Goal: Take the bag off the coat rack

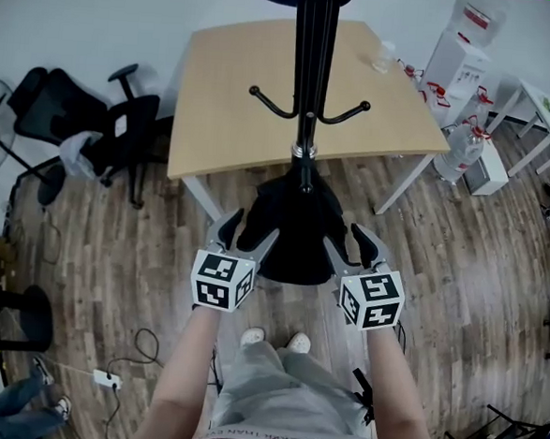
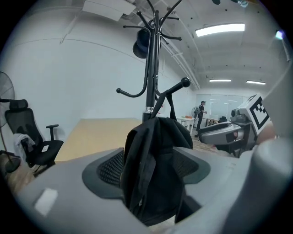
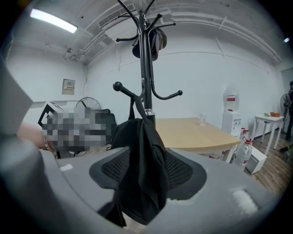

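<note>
A black bag [image 1: 298, 230] hangs by its strap from a lower hook of the black coat rack [image 1: 310, 94], in front of my knees. My left gripper [image 1: 248, 226] reaches around the bag's left edge and my right gripper [image 1: 349, 236] around its right edge. In the left gripper view the bag [image 2: 155, 169] fills the gap between the spread jaws, below the rack pole [image 2: 151, 68]. The right gripper view also shows the bag [image 3: 142, 169] hanging loosely between wide jaws, under the pole [image 3: 145, 68]. I see neither gripper's pads squeezing the fabric.
A wooden table [image 1: 264, 101] stands right behind the rack. A black office chair [image 1: 84, 125] is at the left; a water dispenser [image 1: 465, 58], water bottles [image 1: 463, 152] and a white side table [image 1: 546, 111] at the right. A dark hat [image 3: 153, 43] hangs up high.
</note>
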Motion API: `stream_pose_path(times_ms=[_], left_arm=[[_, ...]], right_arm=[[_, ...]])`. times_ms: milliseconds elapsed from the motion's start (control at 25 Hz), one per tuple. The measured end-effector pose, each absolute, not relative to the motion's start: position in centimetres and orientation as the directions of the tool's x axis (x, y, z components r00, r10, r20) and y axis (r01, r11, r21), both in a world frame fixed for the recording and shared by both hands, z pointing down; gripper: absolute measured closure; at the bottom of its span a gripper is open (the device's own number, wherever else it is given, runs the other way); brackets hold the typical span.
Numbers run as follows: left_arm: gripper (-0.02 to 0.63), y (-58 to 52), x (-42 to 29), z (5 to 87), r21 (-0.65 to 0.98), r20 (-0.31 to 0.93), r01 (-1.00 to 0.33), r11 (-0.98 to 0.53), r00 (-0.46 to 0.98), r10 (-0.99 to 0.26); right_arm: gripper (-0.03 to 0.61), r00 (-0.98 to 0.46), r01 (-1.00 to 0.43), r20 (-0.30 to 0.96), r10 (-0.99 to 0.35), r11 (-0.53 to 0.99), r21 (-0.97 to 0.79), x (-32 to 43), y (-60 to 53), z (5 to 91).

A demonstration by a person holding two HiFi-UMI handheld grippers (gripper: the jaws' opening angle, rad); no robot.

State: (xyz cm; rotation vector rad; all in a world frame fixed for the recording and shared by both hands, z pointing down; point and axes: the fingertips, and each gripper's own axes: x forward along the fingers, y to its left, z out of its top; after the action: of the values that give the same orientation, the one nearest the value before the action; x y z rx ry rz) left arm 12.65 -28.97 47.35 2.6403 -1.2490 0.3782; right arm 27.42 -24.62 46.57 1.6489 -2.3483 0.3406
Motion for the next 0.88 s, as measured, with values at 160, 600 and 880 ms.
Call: stream_pose_path(times_ms=[160, 600, 880], left_arm=[[0.291, -30.0, 12.6, 49.1, 0.073, 0.351, -0.771, -0.633, 0.614, -0.707], [0.301, -33.6, 13.9, 50.8, 0.072, 0.412, -0.724, -0.686, 0.648, -0.64], [0.359, -34.5, 14.9, 51.4, 0.063, 0.427, -0.698, -0.714, 0.665, -0.612]], right_arm=[[0.318, -0.296, -0.953, 0.366, -0.882, 0.3, -0.048, 27.4, -25.5, 48.2], [0.27, -0.248, -0.968, 0.473, -0.845, 0.235, -0.089, 27.4, -29.2, 53.0], [0.337, -0.233, -0.97, 0.494, -0.838, 0.238, -0.054, 27.5, -30.1, 53.6]])
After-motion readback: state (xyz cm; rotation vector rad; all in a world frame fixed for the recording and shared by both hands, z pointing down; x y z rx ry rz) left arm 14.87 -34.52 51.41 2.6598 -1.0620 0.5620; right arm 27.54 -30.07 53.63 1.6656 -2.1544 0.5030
